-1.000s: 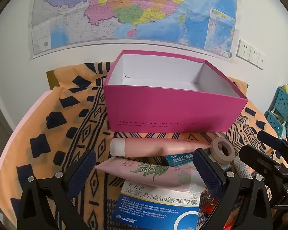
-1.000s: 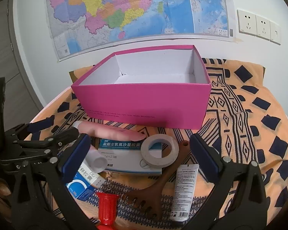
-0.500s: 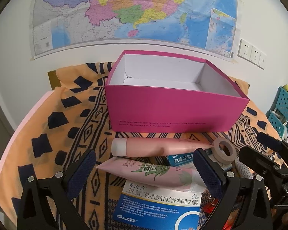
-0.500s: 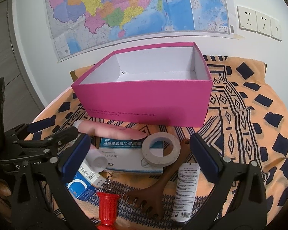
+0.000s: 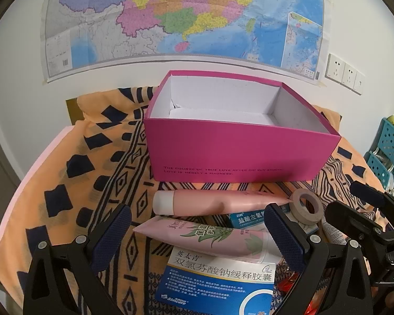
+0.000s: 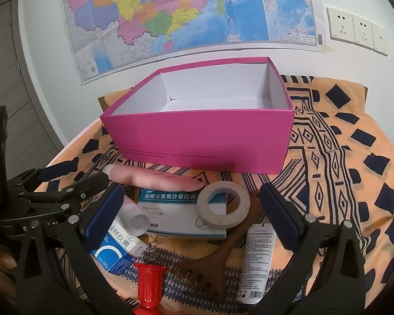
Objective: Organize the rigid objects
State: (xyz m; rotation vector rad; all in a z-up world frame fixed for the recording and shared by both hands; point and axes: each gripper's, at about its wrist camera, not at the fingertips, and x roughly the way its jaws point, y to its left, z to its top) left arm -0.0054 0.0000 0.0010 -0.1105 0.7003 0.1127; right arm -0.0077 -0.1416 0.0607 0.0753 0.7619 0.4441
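Observation:
An open magenta box [image 5: 233,152] [image 6: 202,139] stands empty on the patterned cloth. In front of it lie a pink tube [image 5: 218,206] [image 6: 155,179], a pale pink tube with a green leaf print [image 5: 210,239], a blue medicine carton [image 5: 218,281] [image 6: 115,252], a white medicine carton [image 6: 170,204], a tape roll [image 5: 306,208] [image 6: 223,204], a brown wooden comb [image 6: 210,265], a white tube [image 6: 258,262] and a red object [image 6: 149,286]. My left gripper [image 5: 197,236] is open above the tubes. My right gripper [image 6: 191,215] is open over the tape roll and cartons. Neither holds anything.
An orange and navy cloth [image 6: 354,173] covers the table. A wall map [image 5: 170,13] and sockets [image 6: 354,29] are behind the box. Blue perforated baskets [image 5: 388,152] stand at the right. A grey door [image 6: 10,84] is at the left.
Both views have shifted slightly: the box and the items sit a little lower and nearer in the frames. Nothing was taken hold of or moved on the cloth.

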